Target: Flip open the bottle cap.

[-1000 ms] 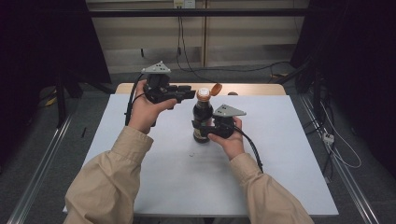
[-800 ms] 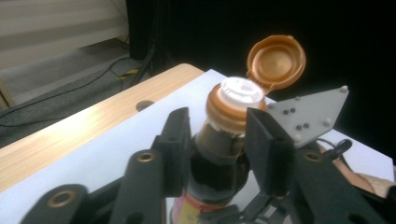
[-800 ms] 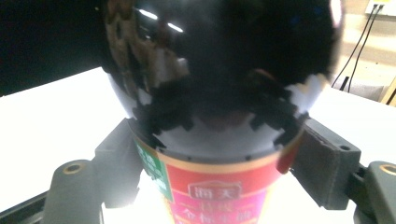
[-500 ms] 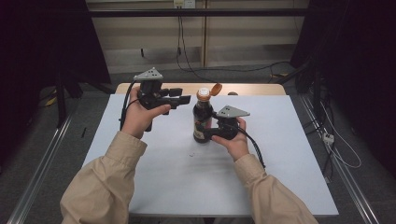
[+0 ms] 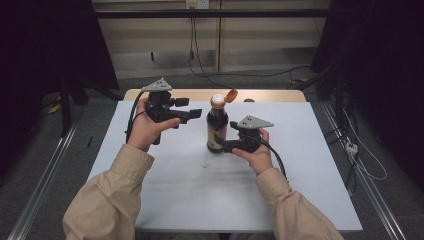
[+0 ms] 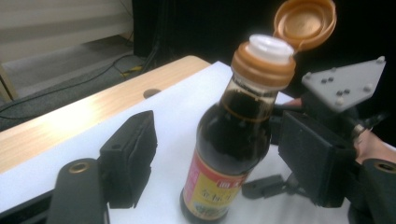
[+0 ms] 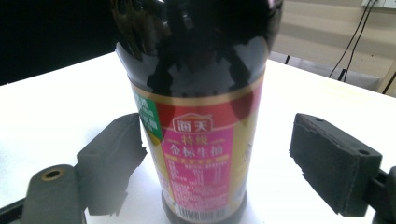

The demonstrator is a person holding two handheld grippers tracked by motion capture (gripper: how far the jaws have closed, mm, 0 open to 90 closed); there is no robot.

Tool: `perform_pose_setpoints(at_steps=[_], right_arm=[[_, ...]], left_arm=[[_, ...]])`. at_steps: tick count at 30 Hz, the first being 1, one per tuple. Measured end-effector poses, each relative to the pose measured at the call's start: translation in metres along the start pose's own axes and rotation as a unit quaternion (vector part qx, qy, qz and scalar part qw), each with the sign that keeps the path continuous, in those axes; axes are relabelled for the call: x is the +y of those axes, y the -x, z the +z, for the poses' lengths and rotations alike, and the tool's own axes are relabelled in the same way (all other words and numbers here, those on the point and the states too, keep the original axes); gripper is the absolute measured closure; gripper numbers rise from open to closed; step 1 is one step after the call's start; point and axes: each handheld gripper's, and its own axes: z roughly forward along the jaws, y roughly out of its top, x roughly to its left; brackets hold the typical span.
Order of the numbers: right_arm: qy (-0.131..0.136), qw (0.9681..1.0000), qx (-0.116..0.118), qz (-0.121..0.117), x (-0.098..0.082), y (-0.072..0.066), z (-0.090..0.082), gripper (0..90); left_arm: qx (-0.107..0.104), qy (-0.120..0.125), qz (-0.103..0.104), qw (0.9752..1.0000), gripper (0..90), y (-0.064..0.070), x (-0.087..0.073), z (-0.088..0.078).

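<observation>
Dark glass sauce bottle [image 5: 217, 129] upright on white worktop [image 5: 310, 165], orange flip cap [image 5: 230, 95] hinged open. Left gripper [image 5: 196, 113] just spread, beside its neck. Right gripper [image 5: 218, 144] just spread, flanking the base, pads clear.

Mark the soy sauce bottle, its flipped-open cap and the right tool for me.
soy sauce bottle [image 5: 217, 131], high view, on the label at mid-body.
flip cap [image 6: 306, 22], left gripper view, on the inside of the open orange lid.
right tool [image 7: 233, 168], right gripper view, midway between its two black pads.

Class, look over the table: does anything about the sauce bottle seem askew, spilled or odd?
Only the orange flip cap is notable: it hangs open behind the upright bottle, baring the white spout. No spill shows on the white table.
</observation>
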Motion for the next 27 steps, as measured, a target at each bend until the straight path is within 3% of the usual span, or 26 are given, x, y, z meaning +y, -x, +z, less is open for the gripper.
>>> perform_pose_setpoints(at_steps=[8, 12, 27], right_arm=[[-0.001, 1.0000, 0.001, -0.007, -0.003, 0.000, -0.008, 16.5], [-0.005, 1.0000, 0.003, -0.005, -0.005, 0.000, -0.012, 16.5], [-0.006, 0.9999, 0.003, -0.010, -0.013, 0.002, -0.034, 16.2]], left_arm=[[0.000, -0.001, 0.009, 1.0000, 19.4, 0.000, -0.009, -0.002], [0.000, -0.003, 0.001, 1.0000, 18.2, 0.000, -0.014, -0.003], [-0.002, -0.004, 0.009, 0.9999, 16.3, 0.007, -0.038, -0.008]])
